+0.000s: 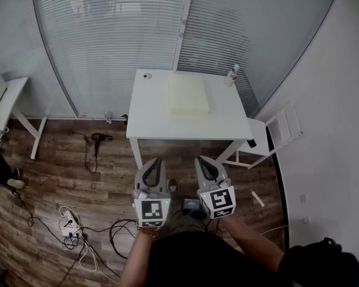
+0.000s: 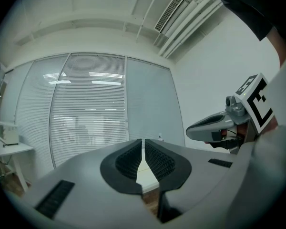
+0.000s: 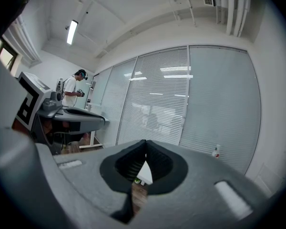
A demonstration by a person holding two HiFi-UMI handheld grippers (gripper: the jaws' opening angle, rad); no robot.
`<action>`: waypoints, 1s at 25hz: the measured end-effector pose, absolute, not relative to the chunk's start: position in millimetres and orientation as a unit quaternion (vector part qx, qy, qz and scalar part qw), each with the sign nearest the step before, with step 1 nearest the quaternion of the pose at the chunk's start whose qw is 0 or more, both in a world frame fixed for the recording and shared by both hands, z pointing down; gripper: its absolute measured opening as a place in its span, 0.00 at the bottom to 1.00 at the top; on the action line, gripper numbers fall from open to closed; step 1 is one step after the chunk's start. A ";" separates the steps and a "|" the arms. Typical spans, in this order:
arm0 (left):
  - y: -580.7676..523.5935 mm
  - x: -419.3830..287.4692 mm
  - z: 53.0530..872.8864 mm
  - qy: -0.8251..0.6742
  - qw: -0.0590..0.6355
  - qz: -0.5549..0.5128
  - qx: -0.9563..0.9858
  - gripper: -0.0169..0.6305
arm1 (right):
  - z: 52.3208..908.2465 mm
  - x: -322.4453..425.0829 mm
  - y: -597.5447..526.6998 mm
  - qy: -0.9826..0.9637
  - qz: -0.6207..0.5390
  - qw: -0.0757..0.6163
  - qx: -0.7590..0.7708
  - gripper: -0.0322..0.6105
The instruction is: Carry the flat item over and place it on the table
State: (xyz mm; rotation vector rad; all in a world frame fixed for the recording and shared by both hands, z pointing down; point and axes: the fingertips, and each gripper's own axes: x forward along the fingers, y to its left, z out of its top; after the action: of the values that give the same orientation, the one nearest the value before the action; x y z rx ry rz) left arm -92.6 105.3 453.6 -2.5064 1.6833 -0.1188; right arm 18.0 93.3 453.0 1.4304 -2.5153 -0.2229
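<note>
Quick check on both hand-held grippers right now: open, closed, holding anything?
Left hand-held gripper: closed, nothing between its jaws.
Right hand-held gripper: closed, nothing between its jaws.

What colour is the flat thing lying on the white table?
Pale yellow, almost cream. The flat item shows best in the head view.

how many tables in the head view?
2: the white table in the centre, holding the flat pale item, and a second white table at the left edge, partly cut off. Others may be out of frame.
</note>
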 end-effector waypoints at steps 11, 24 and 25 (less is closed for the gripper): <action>106.3 -92.8 457.8 0.556 0.056 -0.044 -0.828 0.05 | 456.0 21.9 96.2 -0.859 -0.073 0.119 0.492 0.05; 102.3 -93.2 462.8 0.560 0.050 -0.051 -0.826 0.05 | 462.3 27.3 92.8 -0.856 -0.078 0.134 0.494 0.05; 101.2 -92.5 463.3 0.560 0.050 -0.051 -0.826 0.05 | 463.1 28.0 91.9 -0.855 -0.078 0.136 0.494 0.05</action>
State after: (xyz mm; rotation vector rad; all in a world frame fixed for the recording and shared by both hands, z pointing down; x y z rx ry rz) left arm -92.5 101.2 463.3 -2.5139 1.7043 -0.1563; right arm 28.0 91.9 463.1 1.4300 -2.4763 -0.2269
